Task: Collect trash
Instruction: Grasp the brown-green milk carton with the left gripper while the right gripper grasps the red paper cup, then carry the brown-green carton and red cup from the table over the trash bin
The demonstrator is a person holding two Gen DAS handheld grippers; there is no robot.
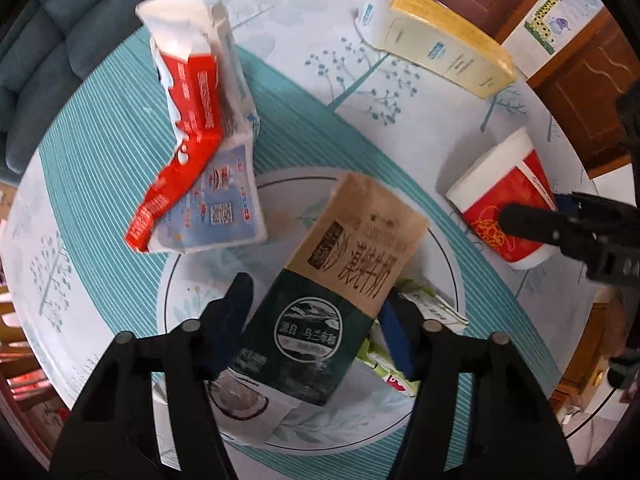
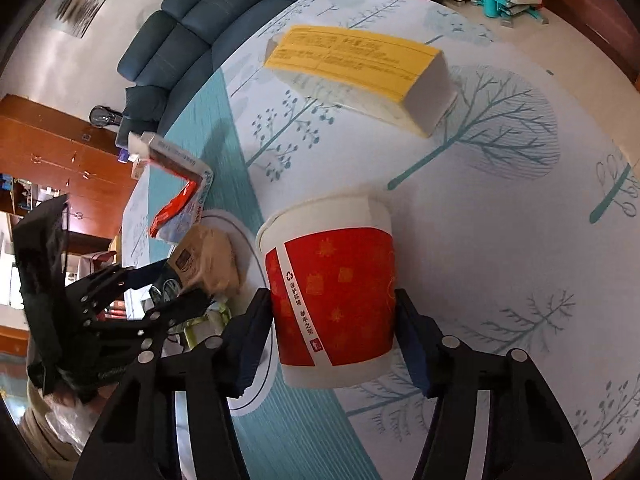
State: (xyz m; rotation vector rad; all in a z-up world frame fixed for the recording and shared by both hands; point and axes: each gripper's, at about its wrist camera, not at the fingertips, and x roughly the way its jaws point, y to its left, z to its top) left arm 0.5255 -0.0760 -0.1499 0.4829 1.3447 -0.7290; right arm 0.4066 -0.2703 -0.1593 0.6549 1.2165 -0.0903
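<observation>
My left gripper [image 1: 316,316] is shut on a brown and dark green milk carton [image 1: 340,276] and holds it tilted over a white plate [image 1: 180,300] that holds green wrappers [image 1: 416,320]. My right gripper [image 2: 334,328] is shut on a red and white paper cup [image 2: 332,280], which stands upside down on the tablecloth right of the plate; the cup also shows in the left wrist view [image 1: 504,204]. A torn red, white and blue carton [image 1: 200,140] lies left of the plate.
A yellow box [image 1: 444,40] lies on the tree-patterned tablecloth [image 2: 520,240] beyond the cup. A teal striped mat [image 1: 100,152] lies under the plate. A dark blue sofa [image 2: 192,32] stands past the table. Wooden cabinets [image 1: 580,92] stand to the right.
</observation>
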